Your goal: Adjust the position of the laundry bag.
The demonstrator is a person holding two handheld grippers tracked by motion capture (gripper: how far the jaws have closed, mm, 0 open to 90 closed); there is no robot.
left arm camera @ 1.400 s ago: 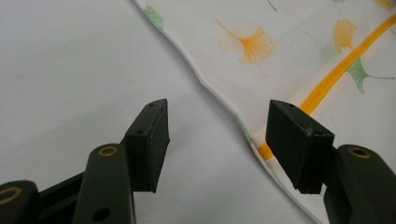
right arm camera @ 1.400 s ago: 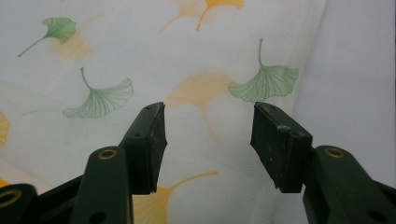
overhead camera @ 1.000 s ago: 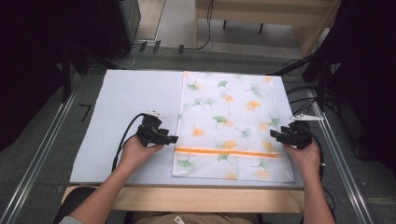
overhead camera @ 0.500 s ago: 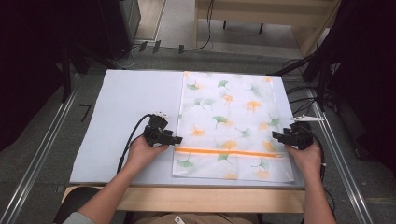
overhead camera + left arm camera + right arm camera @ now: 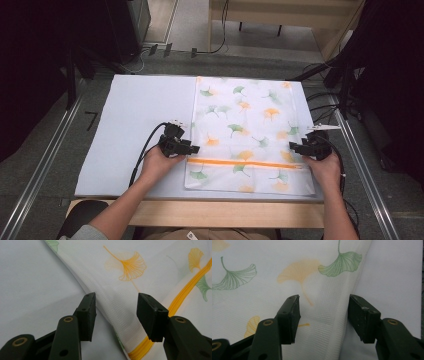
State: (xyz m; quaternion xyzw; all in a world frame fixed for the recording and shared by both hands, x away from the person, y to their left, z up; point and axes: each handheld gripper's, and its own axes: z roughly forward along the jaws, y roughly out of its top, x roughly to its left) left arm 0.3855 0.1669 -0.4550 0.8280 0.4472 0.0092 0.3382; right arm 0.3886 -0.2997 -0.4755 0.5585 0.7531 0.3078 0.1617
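A white mesh bag (image 5: pixel 245 130) printed with orange and green ginkgo leaves lies flat on the pale table cover (image 5: pixel 135 115). An orange zipper (image 5: pixel 240 163) crosses it near the front. My left gripper (image 5: pixel 196 148) is at the bag's left edge, just above the zipper end. Its jaws have just been closing and stand open astride the edge hem (image 5: pixel 116 298), with the zipper (image 5: pixel 185 292) by the right jaw. My right gripper (image 5: pixel 292 146) is at the bag's right edge, open, and the hem (image 5: pixel 324 300) runs between its pads without being pressed.
The table cover (image 5: pixel 125 165) stretches bare to the left of the bag. Metal rails (image 5: pixel 45 165) run along both sides of the table. Cables (image 5: pixel 320 97) lie off the right edge, and a wooden front edge (image 5: pixel 225 212) borders the near side.
My left gripper has edged slightly right onto the bag's left edge. The right hand and the bag stay where they were.
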